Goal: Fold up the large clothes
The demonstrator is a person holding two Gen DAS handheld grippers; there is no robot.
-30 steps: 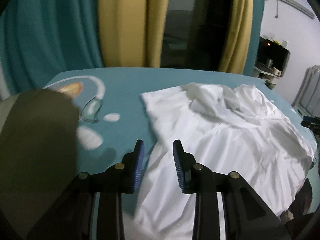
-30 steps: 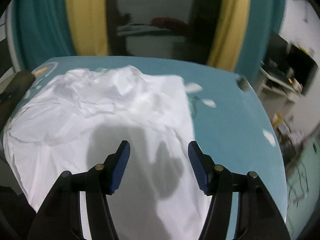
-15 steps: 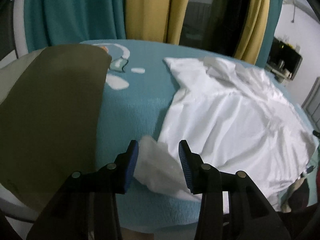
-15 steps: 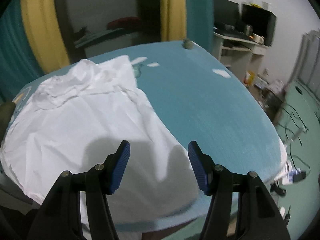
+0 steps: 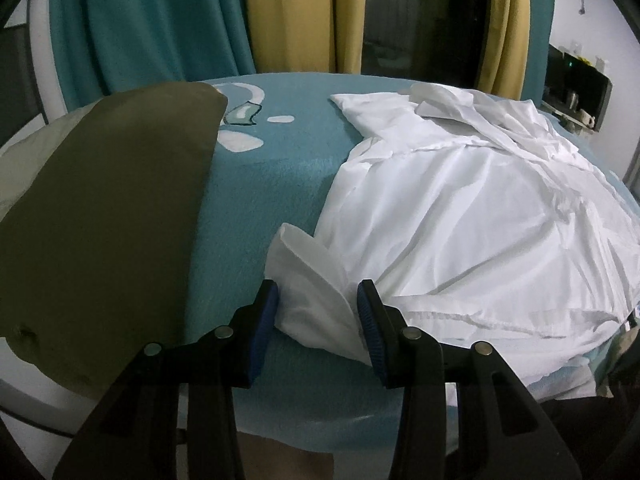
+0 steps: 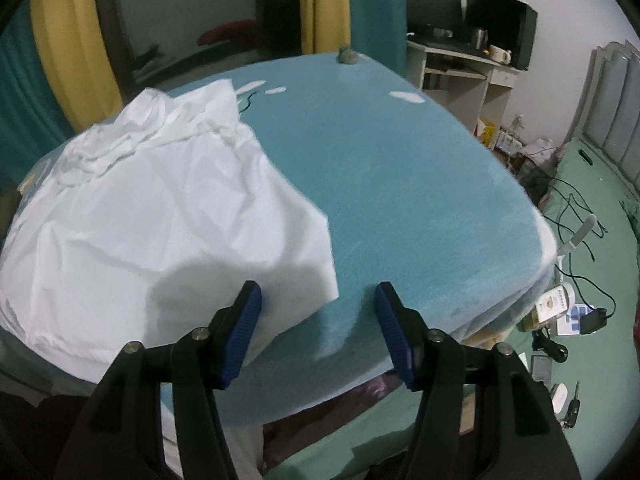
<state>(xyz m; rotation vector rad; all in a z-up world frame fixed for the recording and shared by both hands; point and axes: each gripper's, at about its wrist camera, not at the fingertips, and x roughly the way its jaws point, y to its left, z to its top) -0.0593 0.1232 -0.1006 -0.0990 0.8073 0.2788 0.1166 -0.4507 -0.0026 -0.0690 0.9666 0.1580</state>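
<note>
The white shirt [image 5: 472, 216] lies spread across the teal-covered surface [image 5: 272, 184], collar end far from the cameras, hem toward the near edge. It looks thin and limp: creases run all over it, the collar area is bunched, and one sleeve or corner [image 5: 308, 280] is doubled over itself at the near left side. Cloth like this is likely light and soft, offers no stiffness to push against, and will probably sag and drag wherever it is not lifted.

The left tongs [image 5: 318, 320] stand spread with that doubled-over flap lying between the blue pads; the pads flank the cloth but do not visibly press it. The right tongs [image 6: 318, 320] have just been closing, yet they are still spread, straddling the shirt's near right corner [image 6: 320, 276], with white cloth by the left pad and bare teal by the right.

The best holds seem to be hemmed corners and seams, where layers are thicker and less apt to slip. A dark olive cushion [image 5: 104, 216] lies well to the left.
</note>
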